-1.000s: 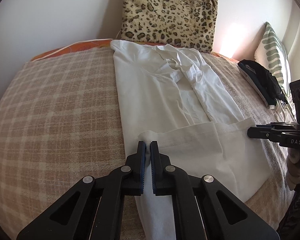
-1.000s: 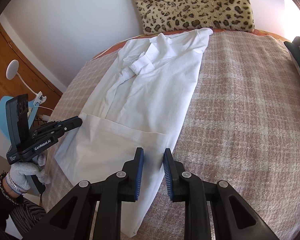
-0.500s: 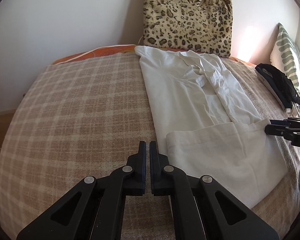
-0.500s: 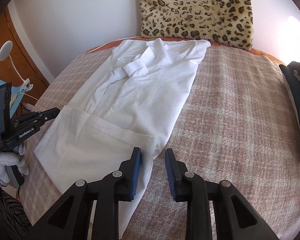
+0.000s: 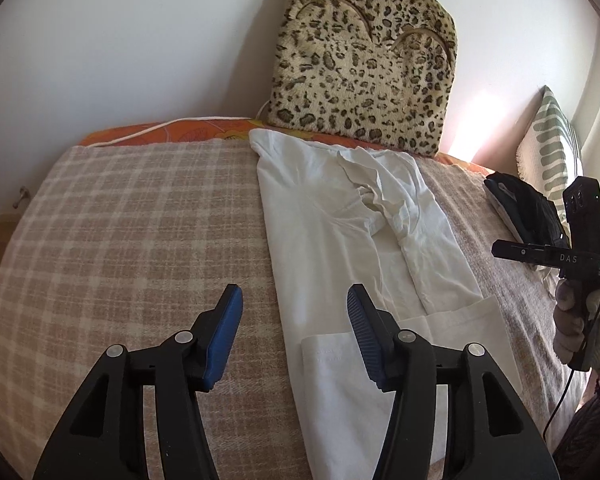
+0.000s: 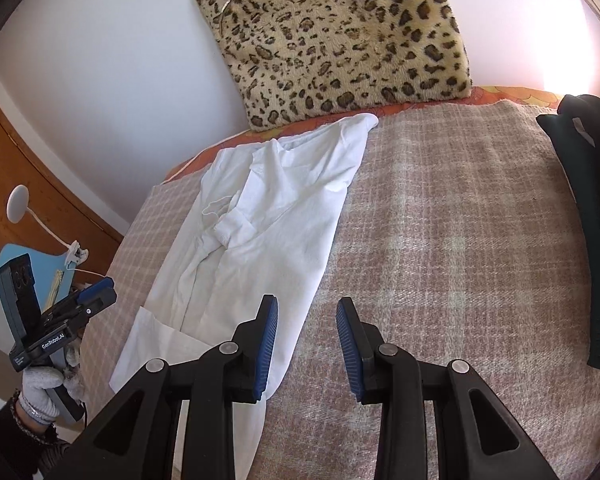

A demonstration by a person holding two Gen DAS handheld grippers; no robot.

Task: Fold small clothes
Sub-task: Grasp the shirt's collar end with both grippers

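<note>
White shirt (image 5: 332, 240) lies lengthwise mid-bed on the checked blanket (image 5: 140, 240), sleeves tucked in, near hem folded up. Left gripper (image 5: 294, 320) and right gripper (image 6: 306, 332), both spread and empty, hover by its near edges, presumably between folds. Leopard cushion (image 6: 332, 36) far, dark garment (image 6: 592, 220) right; nothing obstructs
</note>
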